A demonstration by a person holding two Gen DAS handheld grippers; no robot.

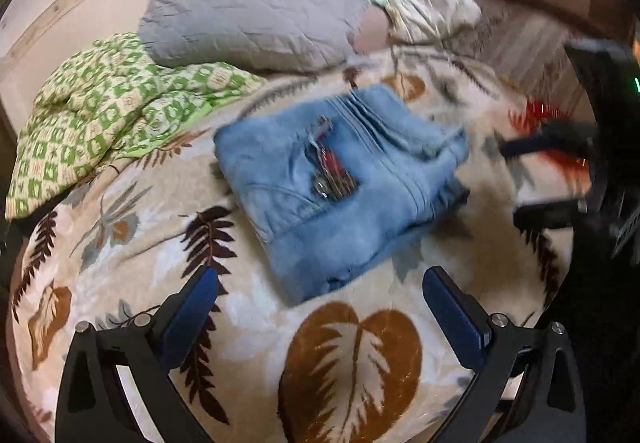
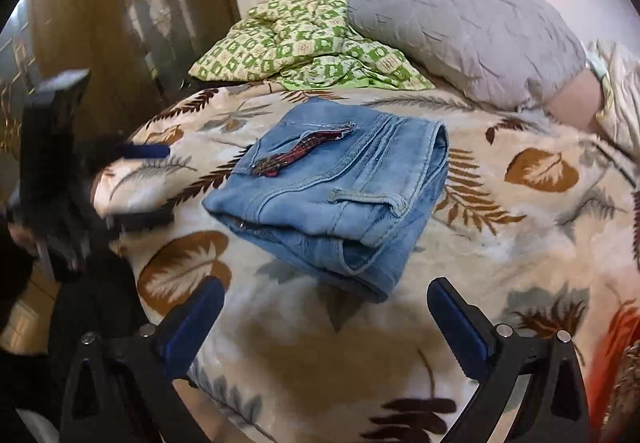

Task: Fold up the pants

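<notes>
Light blue jeans [image 1: 344,179] lie folded into a compact bundle on the leaf-patterned blanket [image 1: 168,255], with a red embroidered patch on top. They also show in the right wrist view [image 2: 332,195]. My left gripper [image 1: 320,303] is open and empty, just short of the bundle's near edge. My right gripper [image 2: 326,313] is open and empty, close to the bundle's near corner. The right gripper also shows blurred at the right of the left wrist view [image 1: 532,179]. The left gripper shows blurred at the left of the right wrist view [image 2: 148,183].
A grey quilted pillow [image 1: 256,15] and a green checked quilt [image 1: 104,111] lie at the back of the bed. Cream bedding [image 1: 428,7] sits beside the pillow. A wooden wardrobe [image 2: 120,3] stands beyond the bed's left edge.
</notes>
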